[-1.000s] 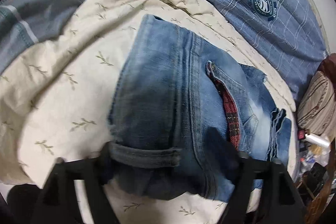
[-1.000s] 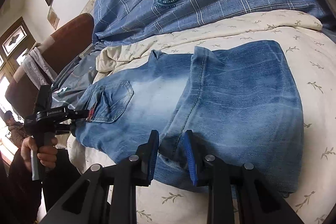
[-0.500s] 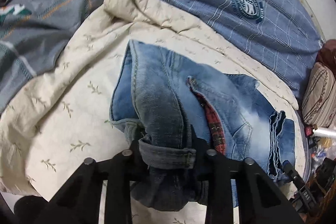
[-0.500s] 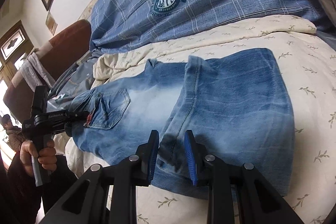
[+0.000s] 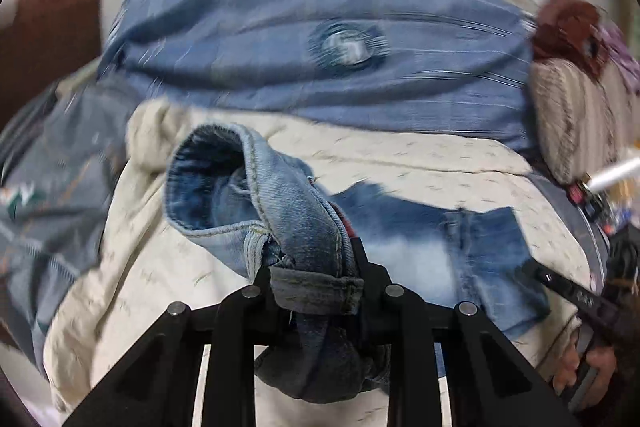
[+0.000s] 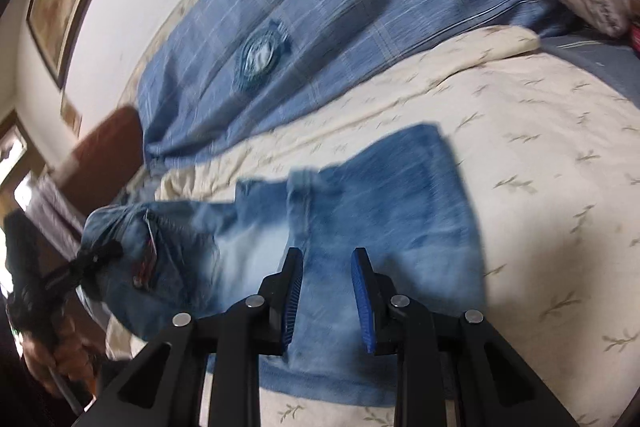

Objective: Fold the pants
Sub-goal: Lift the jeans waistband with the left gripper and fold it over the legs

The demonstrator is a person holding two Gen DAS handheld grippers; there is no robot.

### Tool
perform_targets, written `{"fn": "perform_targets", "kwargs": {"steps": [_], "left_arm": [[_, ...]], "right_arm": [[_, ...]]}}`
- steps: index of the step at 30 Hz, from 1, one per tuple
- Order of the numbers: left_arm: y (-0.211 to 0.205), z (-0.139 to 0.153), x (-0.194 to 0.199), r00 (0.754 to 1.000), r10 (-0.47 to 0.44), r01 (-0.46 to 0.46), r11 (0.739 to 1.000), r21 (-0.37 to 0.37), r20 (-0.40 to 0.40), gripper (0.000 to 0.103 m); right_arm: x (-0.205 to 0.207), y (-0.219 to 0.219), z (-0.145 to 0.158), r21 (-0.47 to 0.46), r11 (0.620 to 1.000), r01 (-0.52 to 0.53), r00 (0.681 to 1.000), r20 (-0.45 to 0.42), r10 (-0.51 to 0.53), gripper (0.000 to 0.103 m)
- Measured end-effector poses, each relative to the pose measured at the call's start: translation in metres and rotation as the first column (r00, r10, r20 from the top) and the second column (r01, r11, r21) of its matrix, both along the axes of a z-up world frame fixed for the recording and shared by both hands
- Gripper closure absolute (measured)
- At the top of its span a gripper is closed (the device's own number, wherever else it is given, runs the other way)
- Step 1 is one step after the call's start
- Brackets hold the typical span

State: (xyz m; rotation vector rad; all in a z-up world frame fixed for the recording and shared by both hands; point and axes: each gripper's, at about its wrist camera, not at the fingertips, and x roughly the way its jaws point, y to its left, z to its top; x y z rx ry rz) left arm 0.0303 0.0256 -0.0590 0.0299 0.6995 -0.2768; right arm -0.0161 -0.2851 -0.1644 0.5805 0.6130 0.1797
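L gripper [image 5: 316,291]: jaws have just been closing, now clamping the dark waistband of the jeans [image 5: 404,255], belt loop bunched btwn the pads; that end is lifting off the bed, waist opening gaping up-left of the jaws.
L gripper, from R cam [image 6: 100,255]: sitting at far-left end of the jeans, biting the waist by the red-lined pocket; a hand [image 6: 60,359] is gripping its handle below.
R gripper [image 6: 326,301]: jaws standing narrow, blue pads [image 6: 291,301] either side of a denim fold at the near edge; frames aren't showing clearly if pads are pressing, so grip can't be told.
Jeans [image 6: 380,211]: lying folded across the quilt, stretching from R gripper out left to L gripper.
Quilt [image 6: 540,155]: cream w/ leaf print, lying under the jeans.
Blue plaid pillow [image 6: 320,7]: resting beyond the quilt, against the wall, round badge on it.
Striped cushion [image 5: 576,115]: sitting far right in L cam, blurred.
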Motion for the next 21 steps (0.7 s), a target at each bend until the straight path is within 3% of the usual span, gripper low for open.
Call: {"fn": "perform_targets", "kwargs": {"steps": [6, 12, 15, 18, 20, 21], "left_arm": [[-0.069, 0.016, -0.012, 0.985, -0.168, 0.164, 0.984, 0.066, 0.049, 0.077], [-0.146, -0.008, -0.011, 0.949, -0.316, 0.314, 0.941, 0.124, -0.010, 0.077], [-0.181, -0.031, -0.010, 0.925, -0.375, 0.380, 0.918, 0.117, -0.059, 0.078], [-0.211, -0.052, -0.015, 0.880, -0.462, 0.473, 0.874, 0.114, -0.114, 0.078], [-0.219, -0.053, -0.027, 0.855, -0.505, 0.517, 0.849, 0.107, -0.118, 0.077], [-0.221, -0.049, -0.035, 0.839, -0.534, 0.543, 0.832, 0.111, -0.102, 0.072]], "right_arm": [[-0.012, -0.038, 0.012, 0.115, 0.988, 0.102, 0.993, 0.053, -0.109, 0.075], [-0.027, -0.067, 0.019, 0.194, 0.966, 0.170, 0.977, 0.093, -0.191, 0.076], [-0.032, -0.079, 0.020, 0.228, 0.953, 0.202, 0.968, 0.101, -0.229, 0.075], [-0.033, -0.089, 0.019, 0.254, 0.941, 0.223, 0.962, 0.098, -0.255, 0.073], [-0.034, -0.095, 0.017, 0.270, 0.935, 0.231, 0.961, 0.089, -0.263, 0.073], [-0.034, -0.096, 0.016, 0.276, 0.932, 0.236, 0.960, 0.083, -0.267, 0.073]]}}
